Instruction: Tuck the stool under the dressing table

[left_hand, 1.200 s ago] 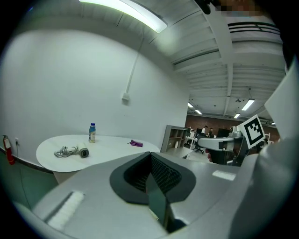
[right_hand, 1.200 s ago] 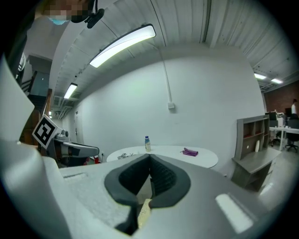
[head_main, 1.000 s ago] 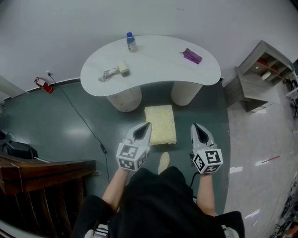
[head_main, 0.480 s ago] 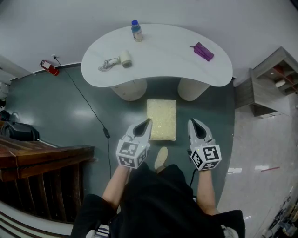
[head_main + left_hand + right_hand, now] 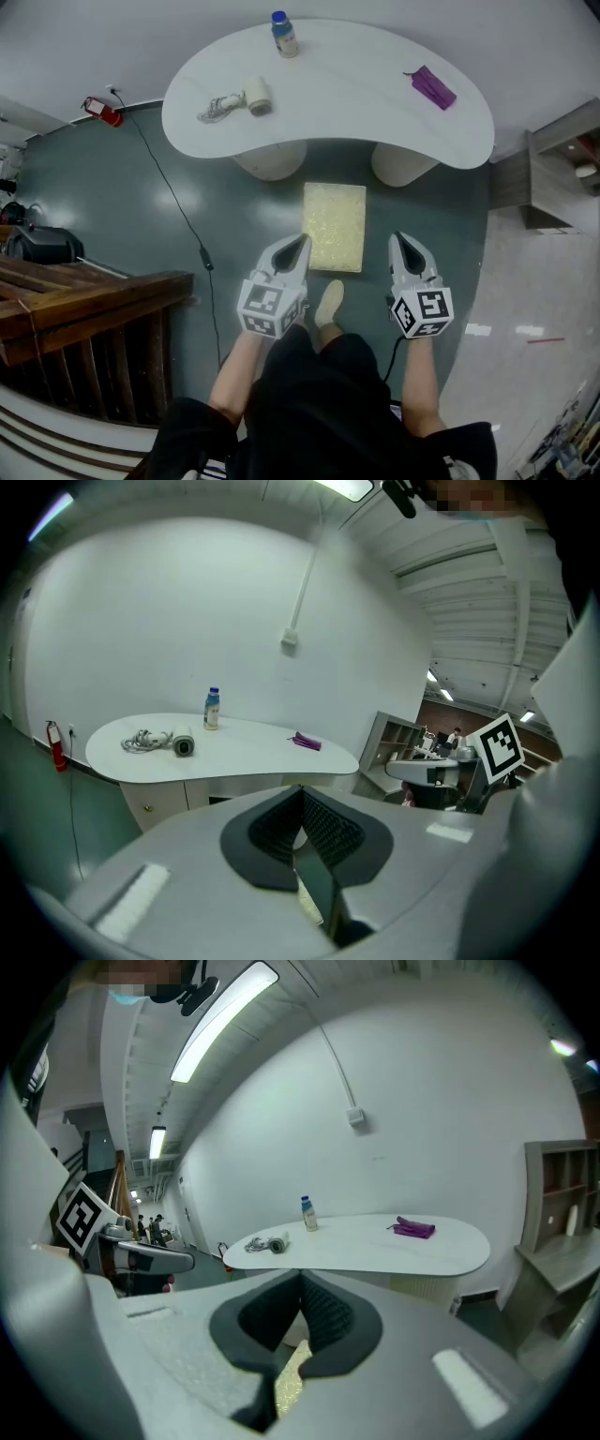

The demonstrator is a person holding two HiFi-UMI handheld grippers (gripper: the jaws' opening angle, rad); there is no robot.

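Grey-green floor runs up to a plain white wall, and against it stands a white, kidney-shaped table (image 5: 356, 103) on two round pedestal legs. On its top are a small bottle (image 5: 283, 34) at the back, a roll with a coiled cord (image 5: 246, 98) to the left and a purple item (image 5: 433, 86) to the right, all well apart.

The stool (image 5: 334, 226), with a pale yellow rectangular seat, stands on the floor in front of the table, in line with the gap between the legs and not yet under the top.

The left hand-held gripper (image 5: 301, 240) is clenched on nothing, its tip just beside the stool's near left corner. The right hand-held gripper (image 5: 401, 238) is likewise clenched and empty, off to the stool's right. A shoe (image 5: 329, 302) shows between them, near the stool's near edge. A wooden railing (image 5: 84, 300) stands at the left.
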